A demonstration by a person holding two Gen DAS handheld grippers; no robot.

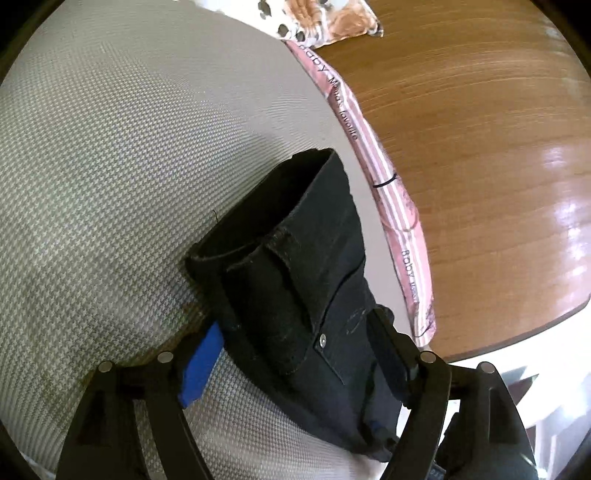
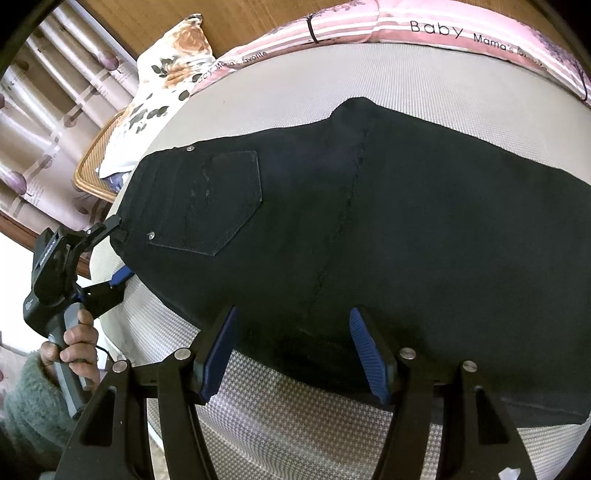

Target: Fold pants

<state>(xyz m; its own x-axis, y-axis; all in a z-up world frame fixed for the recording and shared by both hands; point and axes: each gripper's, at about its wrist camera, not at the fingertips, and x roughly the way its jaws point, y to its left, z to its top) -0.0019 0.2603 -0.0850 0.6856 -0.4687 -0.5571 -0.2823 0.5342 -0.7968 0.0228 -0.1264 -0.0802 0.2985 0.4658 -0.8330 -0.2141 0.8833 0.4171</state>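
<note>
Jaws on both sides are spread, nothing pinched: the left gripper (image 1: 295,350) straddles the waistband end of the pants (image 2: 369,229), one pad clear on the mat side, the other right against the cloth but not clamping. The right gripper (image 2: 295,354) hangs over the near edge, pads apart with fabric showing between them. Pants lie flat across the bed's checked mat (image 1: 110,166), pocket up, pink blanket (image 2: 443,33) just beyond. Risk as I see it: thick denim layers at the waist, so a shallow bite could grab only the top layer and the fold drags crooked, or the pants slide on the mat.
</note>
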